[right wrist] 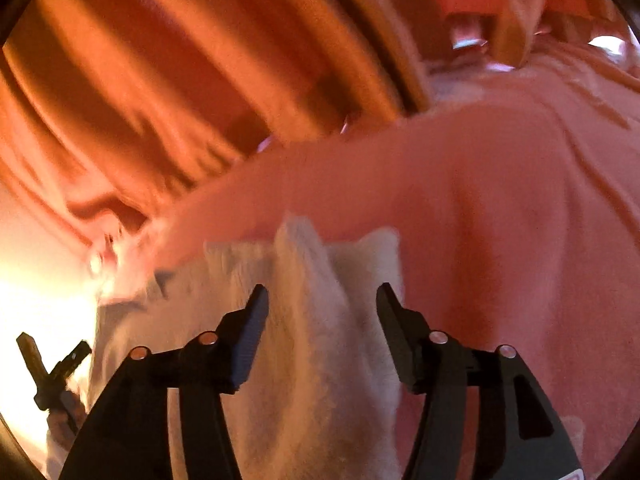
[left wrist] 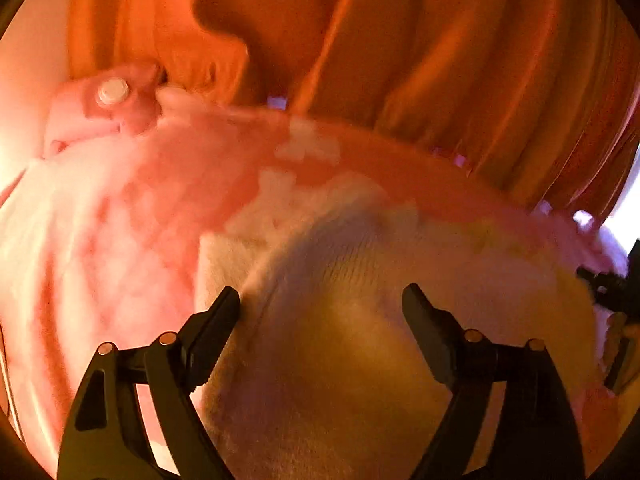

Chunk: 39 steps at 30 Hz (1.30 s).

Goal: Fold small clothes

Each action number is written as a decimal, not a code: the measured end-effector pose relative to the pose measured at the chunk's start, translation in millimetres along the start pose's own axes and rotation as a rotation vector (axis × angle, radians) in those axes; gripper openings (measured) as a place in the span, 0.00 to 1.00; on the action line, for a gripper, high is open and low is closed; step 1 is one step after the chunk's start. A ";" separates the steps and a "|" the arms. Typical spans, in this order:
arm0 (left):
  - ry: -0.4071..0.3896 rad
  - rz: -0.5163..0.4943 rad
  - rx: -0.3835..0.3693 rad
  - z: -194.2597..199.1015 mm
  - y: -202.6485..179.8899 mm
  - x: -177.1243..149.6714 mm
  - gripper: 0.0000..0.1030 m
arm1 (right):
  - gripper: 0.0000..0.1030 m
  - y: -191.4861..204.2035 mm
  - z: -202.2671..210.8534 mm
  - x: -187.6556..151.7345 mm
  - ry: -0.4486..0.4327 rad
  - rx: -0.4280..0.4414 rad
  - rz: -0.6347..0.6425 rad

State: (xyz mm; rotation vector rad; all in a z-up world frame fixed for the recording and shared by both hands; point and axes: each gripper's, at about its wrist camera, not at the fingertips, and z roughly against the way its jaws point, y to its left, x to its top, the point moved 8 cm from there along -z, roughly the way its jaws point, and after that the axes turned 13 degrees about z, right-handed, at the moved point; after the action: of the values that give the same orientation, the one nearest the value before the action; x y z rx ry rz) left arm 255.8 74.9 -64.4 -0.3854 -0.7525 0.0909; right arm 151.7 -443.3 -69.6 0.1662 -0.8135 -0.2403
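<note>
- Left tool (left wrist: pixel 320 300): jaws spread wide, nothing pinched. Cream knit lies under and between the fingers; the left finger tip seems to brush a folded edge, but no grip shows.
- Right tool (right wrist: pixel 322 300): jaws parted about halfway, empty. A raised ridge of cream cloth stands between them; the pads do not press on it.
- Small garment (left wrist: pixel 320 248): fluffy knit, cream with pink patches, lying mostly flat on a pink cover (right wrist: pixel 520 200). A button tab (left wrist: pixel 113 91) sits at its far left corner. Orange curtain (left wrist: pixel 440 40) hangs behind.
- Handling, as judged: light, soft and limp. It will sag and drape, not hold a crease. The fuzzy pile should give good friction, so little slip.
- Where to take hold: at a folded edge or corner, pinching through both layers. The middle would only bunch. Avoid the button tab.
- Blur and warm light hide the near hem.
</note>
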 end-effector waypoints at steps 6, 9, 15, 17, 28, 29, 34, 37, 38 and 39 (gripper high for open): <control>0.096 0.083 0.071 -32.9 5.4 4.9 0.16 | 0.08 24.2 -6.6 3.0 0.006 -0.057 0.109; 0.043 0.142 0.051 -28.7 8.9 18.8 0.08 | 0.08 38.8 38.5 27.4 -0.206 0.032 0.100; 0.051 0.201 0.073 -45.0 27.9 12.6 0.08 | 0.07 -15.0 -9.5 -3.8 0.044 -0.205 0.067; 0.040 0.220 0.061 -39.5 29.8 15.5 0.08 | 0.07 -10.6 -0.7 -0.9 0.004 -0.164 0.049; -0.043 0.164 0.095 -2.8 10.3 15.4 0.11 | 0.21 5.5 50.3 16.6 -0.156 -0.228 0.045; -0.060 0.151 0.080 9.0 0.8 15.6 0.09 | 0.21 29.3 58.7 18.0 -0.173 -0.200 0.108; -0.031 0.047 -0.071 60.3 -80.8 -25.9 0.11 | 0.19 173.8 30.2 -51.6 0.010 0.139 0.344; 0.097 0.029 -0.083 45.7 -100.6 -65.5 0.14 | 0.10 207.4 -3.4 -105.9 0.163 0.205 0.399; 0.151 0.019 -0.041 34.5 -95.6 -82.1 0.14 | 0.08 200.4 -6.2 -113.0 0.185 0.182 0.402; 0.174 0.017 -0.024 30.5 -90.1 -88.0 0.14 | 0.03 189.0 -4.2 -113.5 0.195 0.170 0.386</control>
State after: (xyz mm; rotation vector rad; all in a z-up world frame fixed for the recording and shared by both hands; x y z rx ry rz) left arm 165.8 -18.2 -67.6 -0.4174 -0.5789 0.0631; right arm 107.5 -230.5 -106.6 0.1854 -0.6557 0.2066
